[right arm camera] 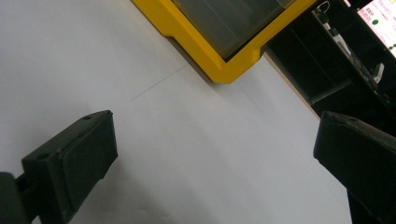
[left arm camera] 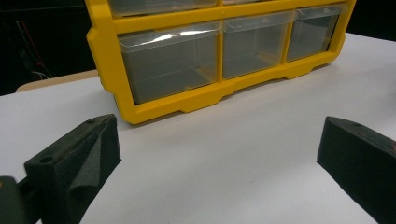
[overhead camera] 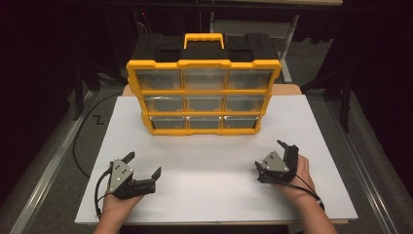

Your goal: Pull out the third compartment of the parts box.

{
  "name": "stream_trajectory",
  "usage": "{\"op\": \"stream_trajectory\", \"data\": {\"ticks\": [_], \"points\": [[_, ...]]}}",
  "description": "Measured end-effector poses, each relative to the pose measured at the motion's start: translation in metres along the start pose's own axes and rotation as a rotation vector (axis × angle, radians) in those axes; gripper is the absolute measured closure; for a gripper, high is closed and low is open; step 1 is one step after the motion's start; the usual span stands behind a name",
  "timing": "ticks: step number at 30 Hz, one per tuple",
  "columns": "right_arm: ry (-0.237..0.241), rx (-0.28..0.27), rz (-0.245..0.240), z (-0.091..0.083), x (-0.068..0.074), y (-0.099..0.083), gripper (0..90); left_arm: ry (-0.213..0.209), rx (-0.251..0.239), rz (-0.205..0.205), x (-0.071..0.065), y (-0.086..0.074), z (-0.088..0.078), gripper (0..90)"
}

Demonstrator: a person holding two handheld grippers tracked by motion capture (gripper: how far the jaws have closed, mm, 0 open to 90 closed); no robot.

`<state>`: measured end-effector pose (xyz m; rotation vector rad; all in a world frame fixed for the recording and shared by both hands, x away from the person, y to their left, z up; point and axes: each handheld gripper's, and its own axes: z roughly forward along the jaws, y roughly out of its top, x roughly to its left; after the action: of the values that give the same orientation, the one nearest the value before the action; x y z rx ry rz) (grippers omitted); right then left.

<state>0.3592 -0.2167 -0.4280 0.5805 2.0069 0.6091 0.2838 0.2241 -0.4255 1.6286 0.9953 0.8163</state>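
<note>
A yellow and black drawer organizer (overhead camera: pixel 204 90) stands upright at the back middle of the white table top (overhead camera: pixel 214 165); it has several clear drawers, all pushed in, and a yellow handle on top. My left gripper (overhead camera: pixel 143 164) rests low at the front left, held by a hand, open with nothing between its jaws. In the left gripper view the left gripper (left arm camera: pixel 217 161) faces the organizer's bottom row of drawers (left arm camera: pixel 219 51). My right gripper (overhead camera: pixel 270 154) sits at the front right, open and holding nothing. The right gripper (right arm camera: pixel 215 156) faces the organizer's lower corner (right arm camera: pixel 219 51), seen tilted.
The white board has bare room between both grippers and the organizer. Its edges drop to a grey floor with metal rails (overhead camera: pixel 53 161) on either side. A black cable (overhead camera: pixel 78 141) loops off the left side. Dark furniture legs (overhead camera: pixel 346 97) stand behind.
</note>
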Motion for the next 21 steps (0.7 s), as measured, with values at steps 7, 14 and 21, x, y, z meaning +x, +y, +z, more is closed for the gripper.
{"op": "stream_trajectory", "data": {"ticks": [7, 14, 21], "points": [[-0.031, 0.004, -0.101, -0.0029, 0.0038, 0.0029, 1.0, 0.008, 0.001, -0.009, 0.0009, -0.0006, -0.0004, 0.4], [-0.052, 0.009, -0.154, -0.0063, 0.0057, 0.0049, 1.0, 0.008, -0.004, -0.007, 0.0003, -0.0002, -0.0014, 0.3], [-0.077, 0.017, -0.245, -0.0078, 0.0094, 0.0084, 1.0, 0.006, -0.002, -0.002, 0.0002, -0.0002, -0.0004, 0.4]]}}
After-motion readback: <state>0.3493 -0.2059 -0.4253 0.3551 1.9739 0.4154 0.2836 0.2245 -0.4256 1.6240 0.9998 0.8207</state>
